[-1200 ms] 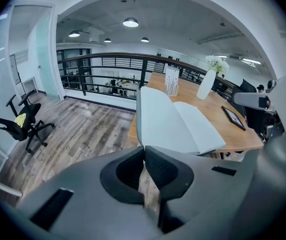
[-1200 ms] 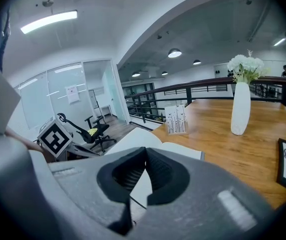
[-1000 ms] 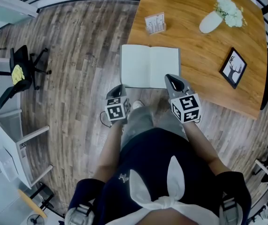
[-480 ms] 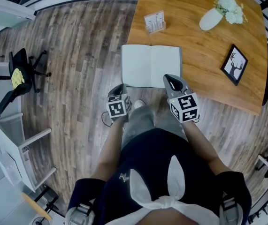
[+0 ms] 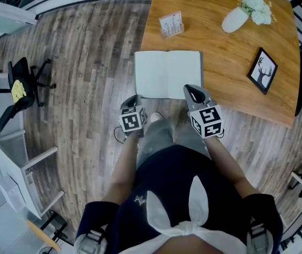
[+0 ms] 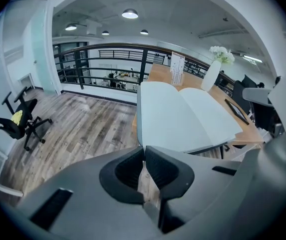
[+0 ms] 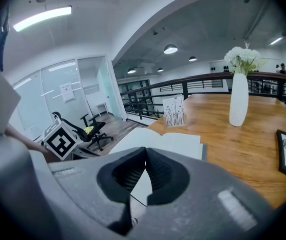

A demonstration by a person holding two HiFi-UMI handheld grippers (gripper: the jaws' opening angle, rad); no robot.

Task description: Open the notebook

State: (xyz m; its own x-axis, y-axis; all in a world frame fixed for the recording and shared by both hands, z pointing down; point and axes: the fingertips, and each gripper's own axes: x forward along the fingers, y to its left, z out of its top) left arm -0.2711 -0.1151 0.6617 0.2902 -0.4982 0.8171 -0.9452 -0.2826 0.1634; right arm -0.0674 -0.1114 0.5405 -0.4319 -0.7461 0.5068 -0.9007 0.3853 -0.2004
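Left gripper [image 5: 133, 100]: jaws clenched, empty, just off the near left corner of the notebook [image 5: 167, 74]. Right gripper [image 5: 193, 92]: jaws clenched, empty, at the notebook's near right corner. The notebook lies open, blank pages up, on the corner of the wooden table [image 5: 219, 52]. Beyond the notebook stands a card holder [image 5: 172, 25]. To the notebook's right are a white vase [image 5: 236, 20] and a picture frame [image 5: 262, 72].

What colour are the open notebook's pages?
The pages are blank white, best seen in the head view.

My left gripper [image 6: 144, 151] and right gripper [image 7: 145, 154] matt grey plastic, desk [image 5: 219, 62] smooth satin wood, notebook [image 5: 167, 74] matt white paper
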